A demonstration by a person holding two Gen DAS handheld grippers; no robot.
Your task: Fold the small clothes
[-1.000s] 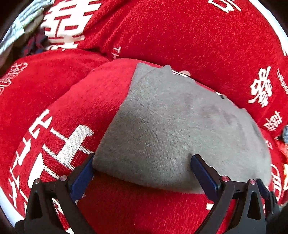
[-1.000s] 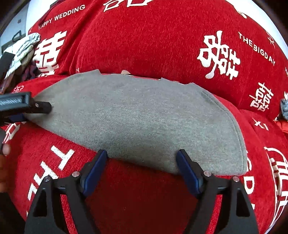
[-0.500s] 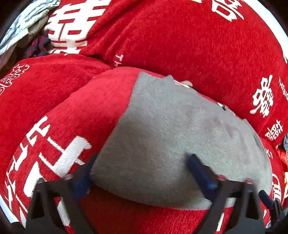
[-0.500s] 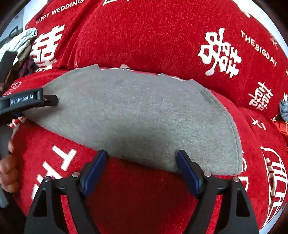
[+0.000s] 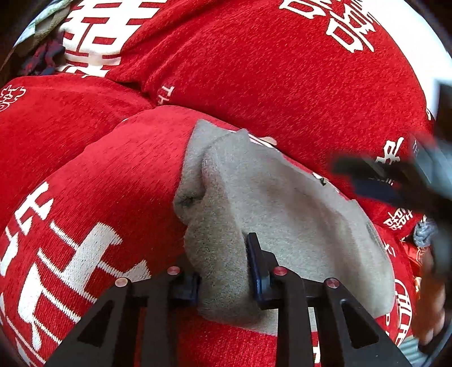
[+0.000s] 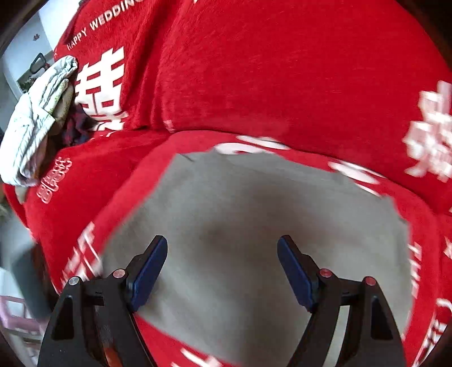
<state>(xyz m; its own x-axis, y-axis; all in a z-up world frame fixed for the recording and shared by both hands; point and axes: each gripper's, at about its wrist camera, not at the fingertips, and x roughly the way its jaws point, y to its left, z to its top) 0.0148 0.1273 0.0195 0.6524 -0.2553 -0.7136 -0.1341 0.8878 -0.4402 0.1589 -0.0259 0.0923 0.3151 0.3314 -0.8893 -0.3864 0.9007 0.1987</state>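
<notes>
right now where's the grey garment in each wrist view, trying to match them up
Left wrist view: the grey garment spreads centre to lower right, its near edge bunched between the shut fingers of the left gripper.
Right wrist view: it fills the lower centre, blurred, under the open right gripper.
Shared landmark: the pale bundle of clothes at the upper left of both.

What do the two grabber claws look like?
Both the left gripper and the right gripper have black, angular frames with triangle-shaped holes, small shiny round bolts tinted pink-red, and flat dark blue pads on the fingers. No cables or writing show.
</notes>
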